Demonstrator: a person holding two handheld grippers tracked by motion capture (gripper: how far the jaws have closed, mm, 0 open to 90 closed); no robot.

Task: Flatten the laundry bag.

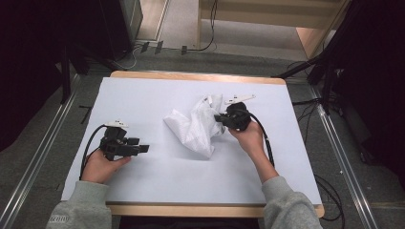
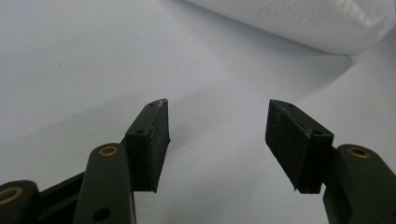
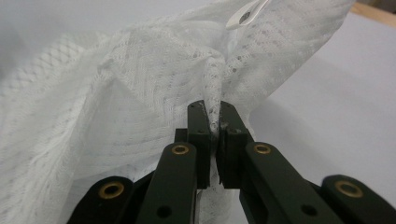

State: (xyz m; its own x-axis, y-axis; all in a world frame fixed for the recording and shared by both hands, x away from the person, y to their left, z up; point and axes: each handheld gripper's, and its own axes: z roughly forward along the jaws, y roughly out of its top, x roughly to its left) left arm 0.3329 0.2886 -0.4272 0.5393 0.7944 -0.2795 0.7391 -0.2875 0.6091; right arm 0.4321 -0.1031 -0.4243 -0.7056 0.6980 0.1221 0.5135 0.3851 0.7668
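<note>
Two grippers work over the white-covered table (image 1: 143,200), and only one has hold of anything. The right gripper (image 1: 220,118) is clamped on a white mesh garment (image 1: 196,126): in the right gripper view its jaws stand nearly together with a bunched fold of the cloth (image 3: 140,93) pinched between the pads, the fabric rising out of the tips (image 3: 213,116) and spreading away to the left. A small white tag (image 3: 245,14) hangs from the cloth near the top of that view.

From the high view, the garment lies crumpled around the middle of the table, a little toward the far edge and right of centre. Its right side meets the right gripper's tips, where the pinched part is drawn up into a peak; the rest sags down toward the near edge and spreads toward the left edge.

Near the left edge, the left gripper (image 1: 143,148) rests in the person's hand, pointing across toward the cloth. Its jaws stand wide apart with nothing between them (image 2: 217,135), bare table surface showing in the gap. The garment's nearest edge (image 2: 299,23) lies ahead of that gripper, apart from it and not touching.
</note>
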